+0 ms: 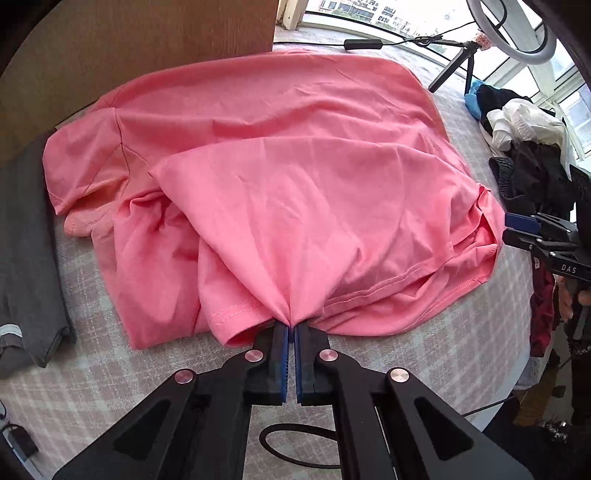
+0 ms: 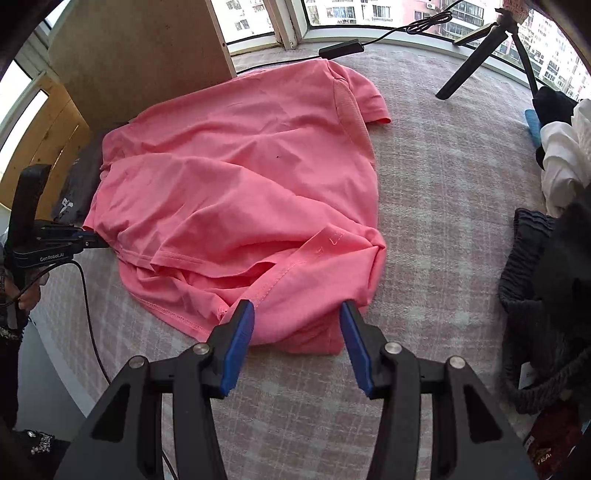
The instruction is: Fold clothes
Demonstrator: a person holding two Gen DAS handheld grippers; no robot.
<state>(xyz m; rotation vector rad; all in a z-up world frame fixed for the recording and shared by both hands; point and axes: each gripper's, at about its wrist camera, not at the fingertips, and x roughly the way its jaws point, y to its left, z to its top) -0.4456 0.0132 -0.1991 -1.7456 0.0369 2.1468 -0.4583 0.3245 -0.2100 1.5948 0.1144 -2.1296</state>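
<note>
A pink T-shirt (image 1: 295,184) lies rumpled and partly folded over on a checked cover (image 1: 92,369). My left gripper (image 1: 291,326) is shut on a pinch of its near edge, beside a sleeve hem, and the cloth fans out from the blue pads. In the right wrist view the same T-shirt (image 2: 240,177) spreads ahead of me. My right gripper (image 2: 297,314) stands open over the shirt's near hem corner; the fabric lies between the blue fingers (image 2: 240,332), but the pads do not press it. The left gripper (image 2: 92,240) shows at the shirt's left edge.
A dark grey garment (image 1: 26,240) lies to the left. A pile of black, white and blue clothes (image 1: 524,147) sits on the right. A tripod (image 1: 465,62) with a ring light (image 1: 513,33) stands at the back, beside a wooden board (image 1: 129,48). A cable (image 2: 92,314) trails from the left gripper.
</note>
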